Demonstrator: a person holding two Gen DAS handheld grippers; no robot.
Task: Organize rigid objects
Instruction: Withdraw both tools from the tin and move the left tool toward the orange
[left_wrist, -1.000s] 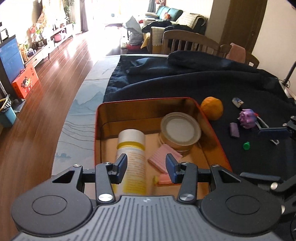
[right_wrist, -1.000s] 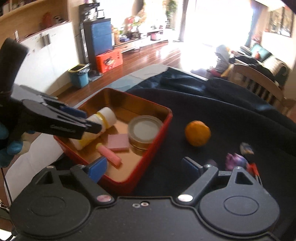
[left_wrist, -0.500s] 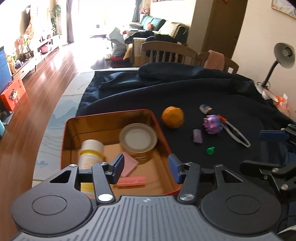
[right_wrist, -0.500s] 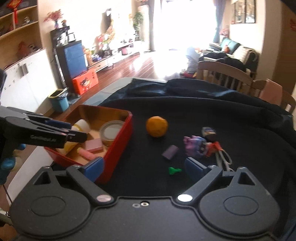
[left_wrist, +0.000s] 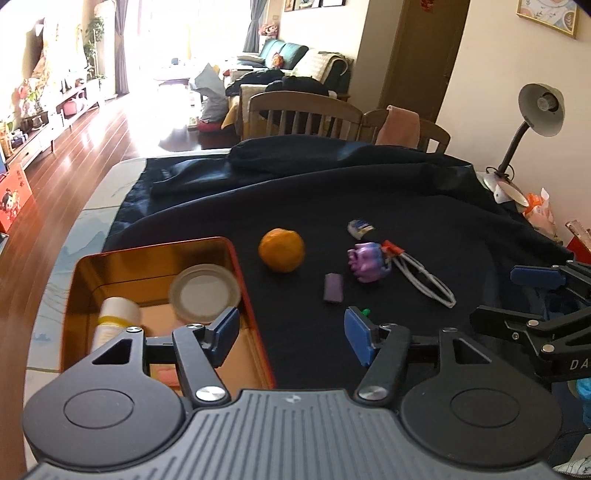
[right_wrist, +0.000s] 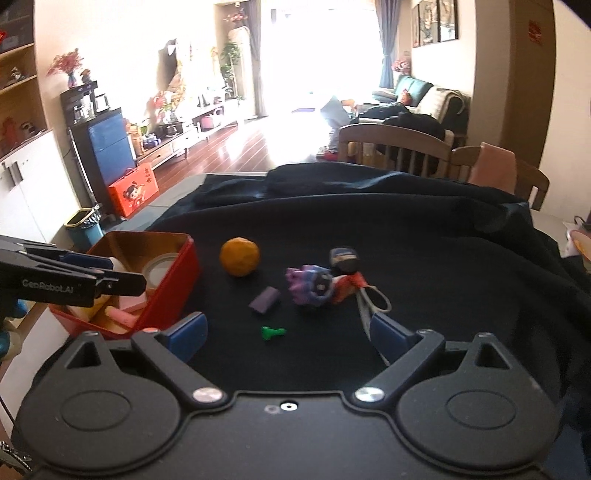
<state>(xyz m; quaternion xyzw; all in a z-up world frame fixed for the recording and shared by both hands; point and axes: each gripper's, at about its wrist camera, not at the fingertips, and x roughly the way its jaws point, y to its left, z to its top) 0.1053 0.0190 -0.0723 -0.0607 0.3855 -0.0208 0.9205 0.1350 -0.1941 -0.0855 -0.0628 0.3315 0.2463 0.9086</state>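
Two handheld grippers hover over a dark cloth (left_wrist: 424, 206) draped across the surface, both with fingers spread wide and nothing between them. The left gripper (left_wrist: 291, 334) hangs above the right-hand wall of a red tin tray (left_wrist: 255, 325), its left finger over the tray and its right finger over the cloth. The right gripper (right_wrist: 288, 334) sits low above the cloth, its fingers flanking a small green piece (right_wrist: 272, 332) that lies just ahead of them.

Inside the tray lie a round tin with a pale lid (left_wrist: 205, 293), a white-and-yellow bottle (left_wrist: 114, 319) on its side beside it, and pink blocks (right_wrist: 127, 308) toward the near end. Out on the cloth, just right of the tray, rests an orange (left_wrist: 282, 250). Farther right sit a purple block (left_wrist: 333, 288), a purple toy figure (left_wrist: 365, 260) and, touching that figure, a pair of white-handled tongs with a red tip (left_wrist: 424, 280). A small blue-and-white object (left_wrist: 360, 225) lies just behind the figure.

Wooden chairs (left_wrist: 303, 118) stand at the far edge of the surface, and a desk lamp (left_wrist: 537, 118) rises at the right
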